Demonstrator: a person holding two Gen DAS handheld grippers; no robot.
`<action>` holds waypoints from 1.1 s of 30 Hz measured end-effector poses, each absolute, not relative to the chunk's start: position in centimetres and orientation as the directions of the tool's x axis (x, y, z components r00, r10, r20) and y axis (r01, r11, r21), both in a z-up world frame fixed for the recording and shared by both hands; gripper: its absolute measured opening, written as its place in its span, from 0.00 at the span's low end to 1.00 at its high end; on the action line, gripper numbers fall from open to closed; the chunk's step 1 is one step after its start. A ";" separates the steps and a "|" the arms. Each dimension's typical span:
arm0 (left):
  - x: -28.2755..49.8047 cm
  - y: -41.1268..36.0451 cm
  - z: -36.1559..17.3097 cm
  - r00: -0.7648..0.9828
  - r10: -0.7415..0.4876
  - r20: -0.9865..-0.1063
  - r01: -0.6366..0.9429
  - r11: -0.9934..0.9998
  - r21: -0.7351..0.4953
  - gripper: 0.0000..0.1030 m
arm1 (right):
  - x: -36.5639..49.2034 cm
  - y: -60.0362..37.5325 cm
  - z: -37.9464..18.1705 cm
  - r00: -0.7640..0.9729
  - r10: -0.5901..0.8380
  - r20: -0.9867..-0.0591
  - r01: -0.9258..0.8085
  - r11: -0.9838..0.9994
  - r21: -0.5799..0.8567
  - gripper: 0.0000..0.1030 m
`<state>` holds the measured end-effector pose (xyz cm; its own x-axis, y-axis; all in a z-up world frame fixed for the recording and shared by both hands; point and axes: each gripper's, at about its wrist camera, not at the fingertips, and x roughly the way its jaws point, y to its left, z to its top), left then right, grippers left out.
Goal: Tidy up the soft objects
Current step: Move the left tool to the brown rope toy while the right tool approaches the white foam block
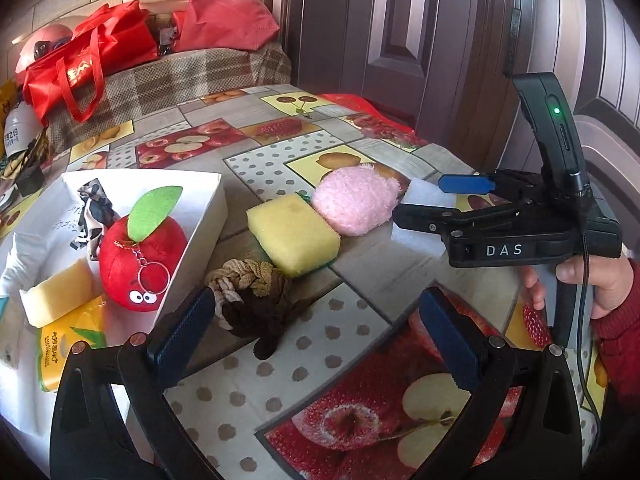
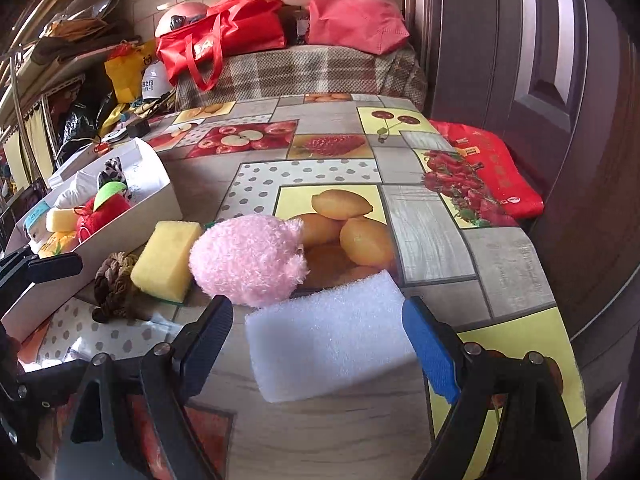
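Observation:
On the fruit-print tablecloth [image 1: 360, 280] lie, left to right, a brown braided cloth knot [image 1: 256, 300], a yellow sponge [image 1: 294, 232], a pink plush ball [image 1: 356, 200] and a white foam block [image 2: 328, 344]. My left gripper [image 1: 318, 298] is open and empty, just short of the braided knot. My right gripper [image 2: 318, 312] is open, and the white foam block lies between its fingers, with a gap at the left pad. The white box [image 1: 208, 216] at left holds a red apple plush [image 1: 140, 264], a yellow sponge piece [image 1: 60, 296], a cow-print cloth [image 1: 94, 208] and a tissue pack [image 1: 68, 344].
Red bags [image 2: 224, 36] sit on a plaid-covered seat [image 2: 304, 72] beyond the table. A dark door [image 2: 540, 80] stands to the right. A red packet [image 2: 492, 176] lies at the table's right edge. Cluttered shelves [image 2: 60, 80] fill the far left.

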<state>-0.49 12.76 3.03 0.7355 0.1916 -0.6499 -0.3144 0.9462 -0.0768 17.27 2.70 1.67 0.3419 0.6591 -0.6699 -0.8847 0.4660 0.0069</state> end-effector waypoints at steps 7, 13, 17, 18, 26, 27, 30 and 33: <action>0.3 11.7 1.9 0.688 0.139 -0.712 -0.254 0.966 -0.056 0.99 | 16.8 2.6 1.6 0.345 0.648 -0.678 -0.900 0.433 -0.044 0.87; -2.5 7.5 1.0 0.657 -0.025 -0.753 -0.091 0.990 -0.112 0.99 | 13.7 1.9 1.3 0.326 0.654 -0.683 -0.935 0.328 -0.132 0.85; -6.1 6.4 2.5 0.729 -0.043 -0.683 -0.087 0.984 -0.156 0.99 | 11.4 -0.1 1.1 0.289 0.661 -0.692 -0.954 0.263 -0.146 0.86; -6.7 6.7 3.0 0.755 -0.019 -0.656 -0.106 0.983 -0.151 0.99 | 11.2 -0.6 1.0 0.270 0.663 -0.699 -0.959 0.251 -0.133 0.86; -1.9 11.1 3.0 0.746 0.111 -0.656 -0.257 0.957 -0.132 0.99 | 14.3 -5.2 2.9 0.310 0.759 -0.572 -0.903 0.424 0.072 0.87; -1.0 11.3 3.0 0.743 0.126 -0.657 -0.266 0.957 -0.118 0.99 | 14.8 -5.5 2.8 0.316 0.760 -0.568 -0.892 0.442 0.094 0.87; 1.6 12.2 2.3 0.702 0.137 -0.699 -0.281 0.955 -0.095 0.99 | 15.5 -5.7 2.7 0.310 0.755 -0.577 -0.876 0.463 0.136 0.87; 2.8 11.6 1.3 0.638 0.183 -0.748 -0.276 0.961 0.000 0.99 | 15.4 -5.4 2.5 0.309 0.744 -0.592 -0.875 0.467 0.130 0.87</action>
<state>2.79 11.56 1.27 0.6379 0.1833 -0.7480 -0.2758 0.9612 0.0003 15.43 -5.44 2.50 0.3091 0.7445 -0.5918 -0.8748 0.4667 0.1302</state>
